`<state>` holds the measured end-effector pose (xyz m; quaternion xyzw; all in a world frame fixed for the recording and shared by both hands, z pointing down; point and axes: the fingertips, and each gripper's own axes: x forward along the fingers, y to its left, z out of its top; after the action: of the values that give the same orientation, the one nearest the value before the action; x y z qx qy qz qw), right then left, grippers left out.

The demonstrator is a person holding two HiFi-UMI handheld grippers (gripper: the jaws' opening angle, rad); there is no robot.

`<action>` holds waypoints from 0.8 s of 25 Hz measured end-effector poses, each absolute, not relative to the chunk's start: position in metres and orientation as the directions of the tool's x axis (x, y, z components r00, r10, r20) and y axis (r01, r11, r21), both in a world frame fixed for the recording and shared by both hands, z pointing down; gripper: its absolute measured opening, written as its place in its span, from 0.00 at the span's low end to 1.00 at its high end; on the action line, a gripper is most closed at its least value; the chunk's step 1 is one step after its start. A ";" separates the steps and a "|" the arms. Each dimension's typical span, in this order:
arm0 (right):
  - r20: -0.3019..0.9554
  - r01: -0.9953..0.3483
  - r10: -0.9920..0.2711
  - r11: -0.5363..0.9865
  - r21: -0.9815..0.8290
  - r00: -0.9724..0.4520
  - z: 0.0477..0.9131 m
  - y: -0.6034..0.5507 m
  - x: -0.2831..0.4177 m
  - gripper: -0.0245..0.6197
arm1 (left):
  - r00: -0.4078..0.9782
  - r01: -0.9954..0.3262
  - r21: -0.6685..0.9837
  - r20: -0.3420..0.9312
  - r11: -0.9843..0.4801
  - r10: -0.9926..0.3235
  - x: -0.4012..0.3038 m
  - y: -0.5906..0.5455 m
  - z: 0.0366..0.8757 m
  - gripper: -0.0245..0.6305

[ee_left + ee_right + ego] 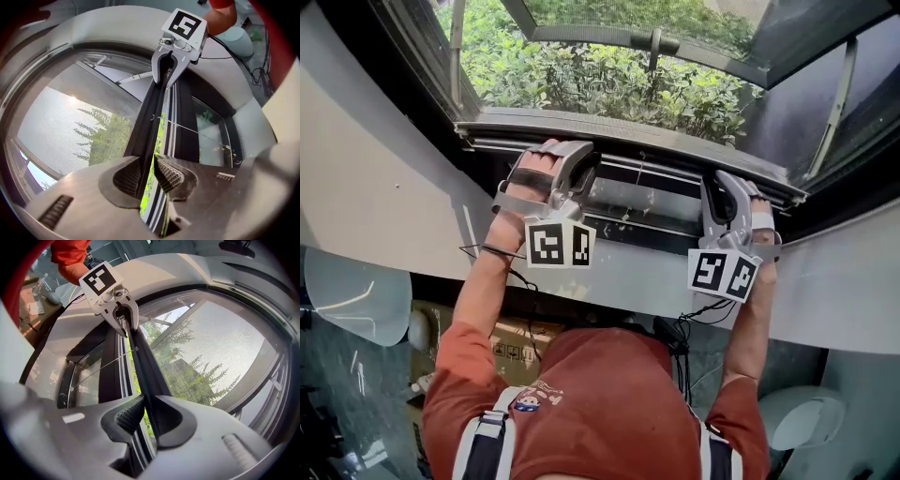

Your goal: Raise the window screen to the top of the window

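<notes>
Left gripper [147,176]: clenched on the bottom bar [628,131] of the window screen [70,122], towards the bar's left end; the bar runs between its pads

Screen: sits low in the window, bar just above the lower frame [656,234] (a thin strip of green foliage shows between them); mesh spans the opening above the bar

Right gripper [145,416]: clenched on the same bar, towards its right end
</notes>
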<state>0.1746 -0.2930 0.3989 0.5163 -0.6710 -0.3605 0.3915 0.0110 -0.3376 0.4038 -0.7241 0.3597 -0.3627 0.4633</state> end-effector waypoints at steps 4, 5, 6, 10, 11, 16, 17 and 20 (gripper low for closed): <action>0.111 -0.396 -0.981 0.165 0.903 -0.157 0.385 -0.293 0.176 0.16 | 0.478 -0.203 -0.947 0.127 -0.250 -0.869 0.012 -0.339 0.387 0.15; 0.101 -0.393 -0.983 0.155 0.906 -0.156 0.381 -0.294 0.176 0.16 | 0.477 -0.207 -0.950 0.112 -0.235 -0.872 0.012 -0.340 0.383 0.15; 0.090 -0.389 -0.984 0.145 0.910 -0.156 0.376 -0.294 0.176 0.16 | 0.477 -0.211 -0.952 0.097 -0.220 -0.874 0.012 -0.340 0.378 0.15; 0.039 -0.371 -0.987 0.094 0.924 -0.154 0.353 -0.297 0.177 0.15 | 0.477 -0.222 -0.961 0.042 -0.166 -0.878 0.012 -0.343 0.355 0.15; 0.026 -0.365 -0.988 0.081 0.927 -0.153 0.347 -0.297 0.177 0.15 | 0.478 -0.224 -0.962 0.029 -0.154 -0.878 0.012 -0.344 0.349 0.15; -0.027 -0.333 -0.989 0.024 0.943 -0.148 0.319 -0.299 0.178 0.15 | 0.481 -0.227 -0.969 -0.023 -0.099 -0.877 0.014 -0.347 0.320 0.15; -0.038 -0.326 -0.988 0.013 0.945 -0.147 0.314 -0.300 0.178 0.15 | 0.482 -0.225 -0.970 -0.033 -0.087 -0.876 0.014 -0.347 0.315 0.15; -0.078 -0.313 -0.987 -0.029 0.949 -0.143 0.295 -0.302 0.178 0.15 | 0.482 -0.223 -0.974 -0.071 -0.043 -0.873 0.014 -0.349 0.296 0.15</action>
<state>0.1778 -0.3020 0.2951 0.5458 -0.5954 -0.4656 0.3616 0.0141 -0.3491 0.2960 -0.6596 0.4155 -0.2943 0.5530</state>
